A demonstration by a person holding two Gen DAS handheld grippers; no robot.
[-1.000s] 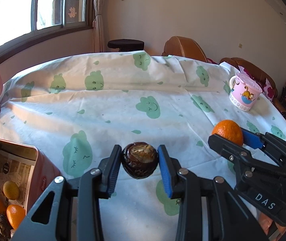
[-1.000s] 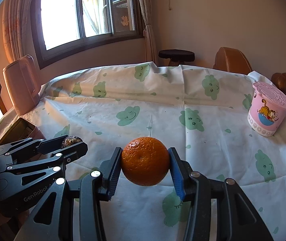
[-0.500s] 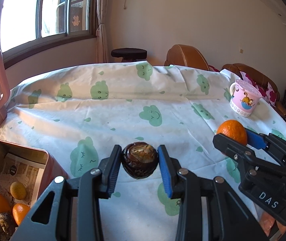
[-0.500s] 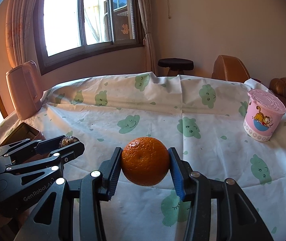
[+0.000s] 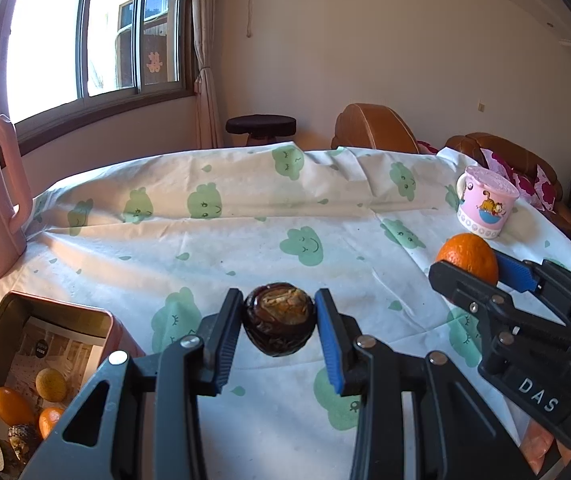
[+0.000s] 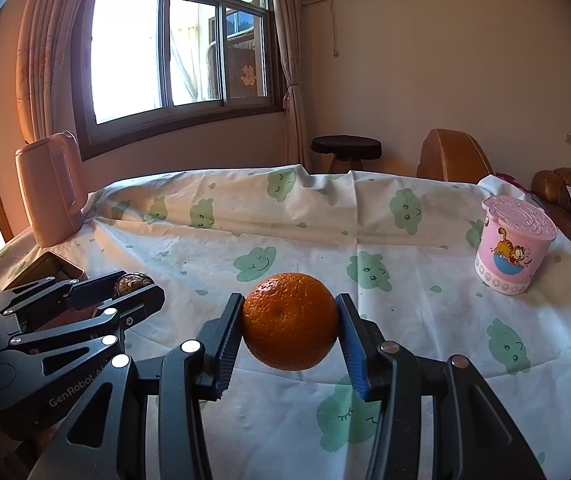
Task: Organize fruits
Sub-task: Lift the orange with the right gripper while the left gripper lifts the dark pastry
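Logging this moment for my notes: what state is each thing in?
Left hand-held gripper: shut on dark fruit
Right hand-held gripper: shut on orange
Tin: open, fruit inside
Pink cup: upright, lidded
Kettle: upright

Both views tilted upward; the pink tin (image 5: 51,322) shows more.

The left hand-held gripper (image 5: 279,330) is clamped on a dark round fruit (image 5: 278,319); beside it, the right hand-held gripper (image 6: 290,330) is clamped on an orange (image 6: 290,327). Both tilt downward.
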